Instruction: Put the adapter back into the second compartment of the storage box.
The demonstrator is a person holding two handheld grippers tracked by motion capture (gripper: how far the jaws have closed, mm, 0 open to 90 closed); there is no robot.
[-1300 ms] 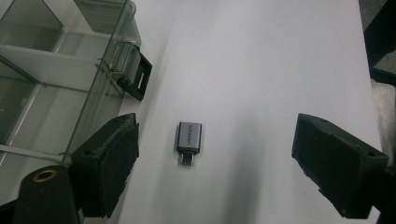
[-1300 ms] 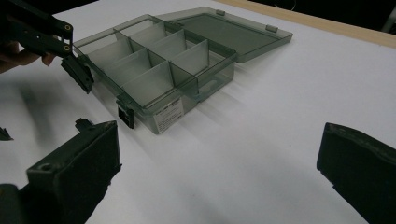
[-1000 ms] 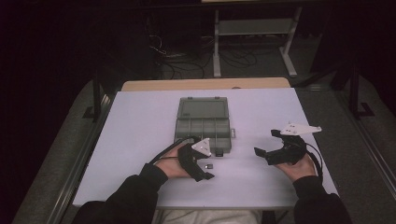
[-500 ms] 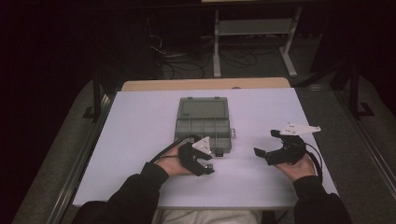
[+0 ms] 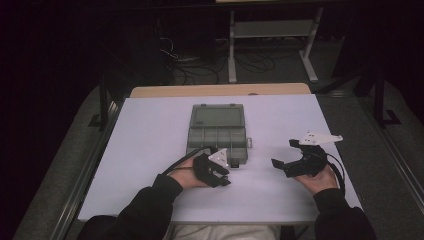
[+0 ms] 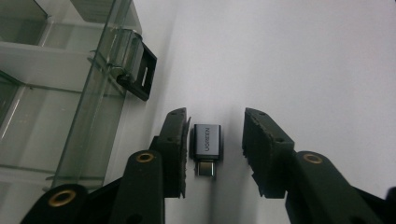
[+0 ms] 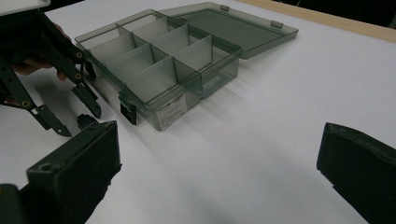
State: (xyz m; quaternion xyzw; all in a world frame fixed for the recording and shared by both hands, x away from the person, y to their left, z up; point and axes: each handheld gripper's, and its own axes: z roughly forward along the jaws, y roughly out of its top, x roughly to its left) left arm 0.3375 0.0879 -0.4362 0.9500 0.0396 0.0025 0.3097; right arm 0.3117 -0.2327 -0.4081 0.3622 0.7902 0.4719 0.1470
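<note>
A small grey USB adapter (image 6: pixel 207 144) lies flat on the white table sheet (image 5: pixel 150 145), just in front of a clear grey compartment box (image 5: pixel 217 136). My left gripper (image 6: pixel 215 116) straddles the adapter and its jaws have just been closing. One pad (image 6: pixel 177 140) is almost against the adapter's side, while the other pad (image 6: pixel 259 144) stands apart from it. In the right gripper view, the left gripper (image 7: pixel 79 122) is low over the adapter (image 7: pixel 86 120). To the right, my right gripper (image 5: pixel 286 153) hovers open with nothing in it.
The box (image 7: pixel 159 60) is open, its lid (image 7: pixel 233 25) laid flat behind it, and its divided compartments look bare. A black latch (image 6: pixel 140 77) hangs at the box's front wall near the adapter. A metal stand (image 5: pixel 270 30) and cables lie on the dark floor beyond.
The left gripper's jaws have narrowed around the adapter. Both hands have stayed where they were.
</note>
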